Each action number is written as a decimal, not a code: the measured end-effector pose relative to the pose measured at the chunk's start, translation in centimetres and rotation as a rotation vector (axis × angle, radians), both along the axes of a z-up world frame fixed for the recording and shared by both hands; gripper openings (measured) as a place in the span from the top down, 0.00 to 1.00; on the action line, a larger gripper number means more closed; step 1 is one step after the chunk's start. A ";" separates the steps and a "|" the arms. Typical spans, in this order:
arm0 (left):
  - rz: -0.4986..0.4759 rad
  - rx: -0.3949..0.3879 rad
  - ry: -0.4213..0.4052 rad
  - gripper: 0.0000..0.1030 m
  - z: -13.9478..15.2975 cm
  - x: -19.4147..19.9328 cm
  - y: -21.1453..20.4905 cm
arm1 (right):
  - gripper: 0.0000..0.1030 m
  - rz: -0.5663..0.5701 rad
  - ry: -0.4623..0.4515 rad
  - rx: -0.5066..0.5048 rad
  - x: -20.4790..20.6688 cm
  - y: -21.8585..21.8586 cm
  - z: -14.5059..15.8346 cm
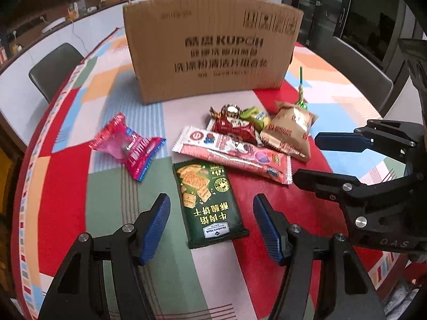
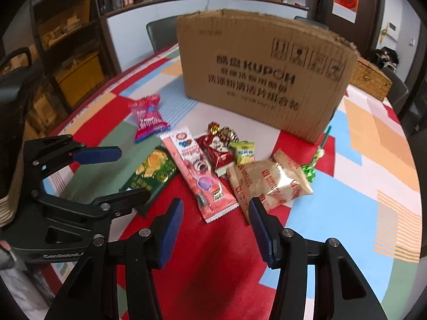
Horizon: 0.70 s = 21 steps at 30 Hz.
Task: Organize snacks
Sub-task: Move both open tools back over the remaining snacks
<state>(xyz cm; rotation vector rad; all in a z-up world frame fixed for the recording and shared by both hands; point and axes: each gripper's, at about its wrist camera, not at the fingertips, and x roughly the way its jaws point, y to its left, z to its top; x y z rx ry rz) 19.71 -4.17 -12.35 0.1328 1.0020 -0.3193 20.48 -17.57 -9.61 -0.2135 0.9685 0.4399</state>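
Several snacks lie on the patchwork tablecloth in front of a cardboard box (image 1: 210, 45) (image 2: 264, 72). A green cracker pack (image 1: 209, 202) (image 2: 152, 172) lies between my left gripper's open fingers; the left gripper (image 1: 212, 224) is empty and just above it. A long pink wafer pack (image 1: 232, 153) (image 2: 198, 173), a red chocolate pack (image 1: 234, 126), a brown bag (image 1: 289, 130) (image 2: 269, 182), a pink candy pack (image 1: 130, 144) (image 2: 148, 117) and a green lollipop (image 1: 301, 90) (image 2: 311, 170) lie around. My right gripper (image 2: 216, 229) is open and empty, near the wafer pack and brown bag.
The right gripper shows at the right of the left wrist view (image 1: 355, 160); the left gripper shows at the left of the right wrist view (image 2: 80, 176). Grey chairs (image 1: 53, 69) stand around the table. A wicker basket (image 2: 372, 78) sits behind the box.
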 end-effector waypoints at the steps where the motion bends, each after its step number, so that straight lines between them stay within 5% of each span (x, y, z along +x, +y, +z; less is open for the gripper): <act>1: 0.000 0.000 0.005 0.38 -0.2 0.1 0.0 | 0.50 0.004 0.007 -0.004 0.2 0.0 -0.3; 21: 0.068 0.022 0.032 0.41 -2.1 1.9 0.7 | 0.50 0.133 0.055 -0.040 4.4 1.9 -3.2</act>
